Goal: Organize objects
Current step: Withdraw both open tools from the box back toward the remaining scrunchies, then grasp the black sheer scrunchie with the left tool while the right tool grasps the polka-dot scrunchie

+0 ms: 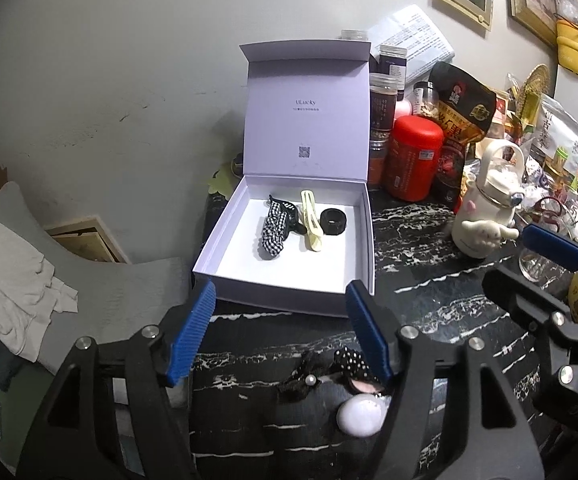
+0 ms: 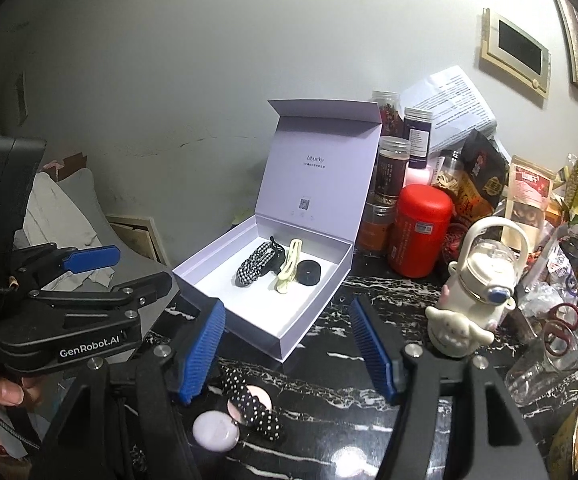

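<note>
Your left gripper (image 1: 281,328) and right gripper (image 2: 287,346) both gape wide, holding nothing. Nearest you on the black marble counter (image 2: 329,392) lies a polka-dot hair bow (image 2: 255,404). Beyond stands the open white box (image 1: 225,256), holding a checkered scrunchie (image 1: 272,232), yellow clip (image 1: 311,220) and black ring (image 1: 333,221)

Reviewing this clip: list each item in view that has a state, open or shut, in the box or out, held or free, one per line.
White box: lid open, standing upright.
Checkered hair clip: lying in the box.
Yellow clip: lying in the box.
Black hair tie: lying in the box.
Polka-dot bow: on the table, outside the box, free.
Left gripper: jaws open, empty.
Right gripper: jaws open, empty.
</note>
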